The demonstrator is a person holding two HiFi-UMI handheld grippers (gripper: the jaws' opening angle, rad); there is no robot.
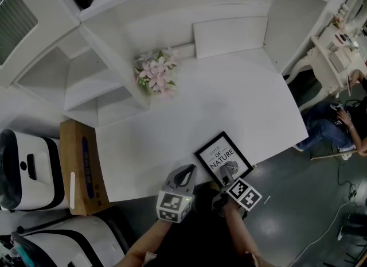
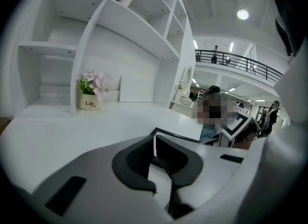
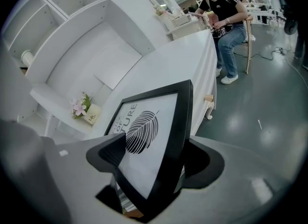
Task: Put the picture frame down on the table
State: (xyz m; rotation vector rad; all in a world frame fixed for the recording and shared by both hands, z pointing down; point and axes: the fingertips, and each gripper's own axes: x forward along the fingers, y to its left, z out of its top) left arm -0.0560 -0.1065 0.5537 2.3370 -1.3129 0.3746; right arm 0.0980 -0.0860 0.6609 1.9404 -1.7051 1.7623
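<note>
1. Far left, off the tabletop [image 1: 241, 96], a brown cardboard box [image 1: 80, 165] stands on the floor, right up against the tabletop's side.
2. At the back, by the white shelf unit [image 1: 109, 59], there's a small pot of pink flowers [image 1: 156, 75].
3. The left gripper [image 1: 186, 173] hangs at the near edge, just left of the frame. In its own view the jaws are pretty much together, with only a sliver of gap and nothing in them [image 2: 155, 146].
4. The picture frame [image 1: 223, 155] is black with a leaf print and sits at the near edge of the tabletop, turned at an angle. It looks low against the surface, but I can't tell if it's fully resting.
5. The right gripper [image 1: 225, 175] has the frame's near edge clamped between its jaws [image 3: 154, 151], with the print [image 3: 144, 126] facing up.
6. Way off right, a person [image 1: 335, 125] sits on a chair beside another white table.
</note>
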